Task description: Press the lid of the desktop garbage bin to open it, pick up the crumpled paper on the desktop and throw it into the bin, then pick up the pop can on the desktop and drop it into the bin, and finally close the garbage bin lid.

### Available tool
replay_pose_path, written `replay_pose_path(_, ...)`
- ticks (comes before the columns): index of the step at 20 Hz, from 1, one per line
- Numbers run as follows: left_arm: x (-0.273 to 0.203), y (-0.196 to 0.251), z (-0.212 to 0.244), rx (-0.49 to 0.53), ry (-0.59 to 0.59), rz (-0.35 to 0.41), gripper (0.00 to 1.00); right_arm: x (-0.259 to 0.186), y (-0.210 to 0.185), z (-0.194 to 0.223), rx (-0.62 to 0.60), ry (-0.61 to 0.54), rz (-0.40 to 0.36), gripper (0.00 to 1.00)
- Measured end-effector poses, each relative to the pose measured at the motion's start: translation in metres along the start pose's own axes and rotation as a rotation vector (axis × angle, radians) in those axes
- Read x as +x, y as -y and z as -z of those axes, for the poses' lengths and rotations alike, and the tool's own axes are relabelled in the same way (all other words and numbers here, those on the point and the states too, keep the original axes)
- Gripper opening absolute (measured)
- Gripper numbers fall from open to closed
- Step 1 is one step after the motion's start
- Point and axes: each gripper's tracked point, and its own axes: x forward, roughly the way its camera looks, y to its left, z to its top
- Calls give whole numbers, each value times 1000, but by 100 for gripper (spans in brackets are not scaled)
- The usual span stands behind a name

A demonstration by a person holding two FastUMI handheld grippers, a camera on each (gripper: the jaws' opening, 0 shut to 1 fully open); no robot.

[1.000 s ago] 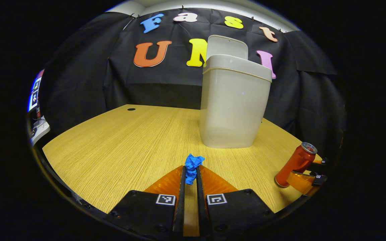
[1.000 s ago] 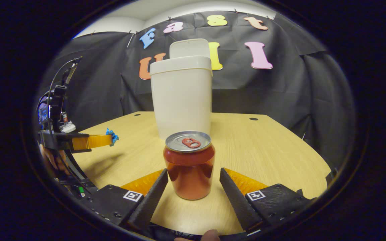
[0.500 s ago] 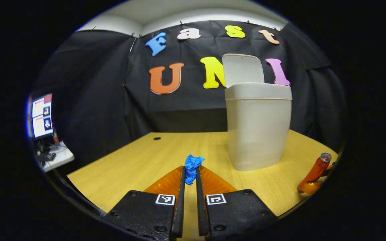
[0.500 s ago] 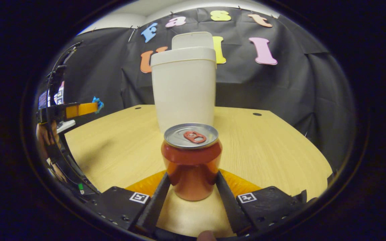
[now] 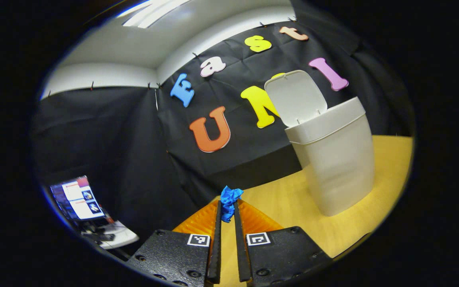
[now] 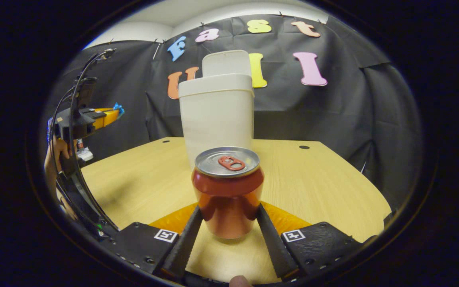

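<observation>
In the left gripper view my left gripper [image 5: 228, 207] is shut on the blue crumpled paper [image 5: 229, 201], held well above the wooden desk [image 5: 293, 203] and tilted. The white garbage bin [image 5: 335, 159] stands to the right with its lid [image 5: 295, 97] raised. In the right gripper view my right gripper [image 6: 228, 217] is shut on the red pop can [image 6: 228, 191], which stands upright just in front of the bin [image 6: 215, 115]. The left gripper [image 6: 110, 113] with the paper [image 6: 118, 108] hangs high at the far left, a hand [image 6: 54, 153] below it.
The desk [image 6: 313, 183] spreads wide to the right of the bin, with a small dark hole [image 6: 303, 147] in its top. A monitor [image 5: 78, 195] and a white side surface [image 5: 114, 237] sit low at the left, off the desk.
My left gripper has risen and tilted with the paper, so the bin now sits lower right. My right gripper closed on the can a second ago and has lifted it slightly.
</observation>
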Motion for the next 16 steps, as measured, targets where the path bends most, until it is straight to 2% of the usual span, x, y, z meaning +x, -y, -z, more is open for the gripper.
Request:
replay_pose_path(2,-1,34,-3,-218,-48,122,22,-7,-2,-13,50,15,-25,80)
replay_pose_path(4,-1,70,-13,-422,-104,249,19,-13,1,-28,73,38,-29,80)
replay_pose_path(6,-2,89,-26,-529,-119,311,23,-17,5,-41,86,48,-30,80)
replay_pose_path(7,-3,91,-34,-499,-99,295,20,-17,9,-46,87,49,-24,80)
replay_pose_path(11,11,67,-87,-180,67,167,19,-21,17,-61,63,61,-9,80)
replay_pose_path(13,17,41,-126,-15,174,60,19,-20,16,-62,56,56,-9,80)
replay_pose_path(15,21,27,-160,66,267,1,19,-21,14,-63,49,50,-12,80)
replay_pose_path(16,27,34,-170,48,276,32,19,-23,14,-63,45,49,-12,80)
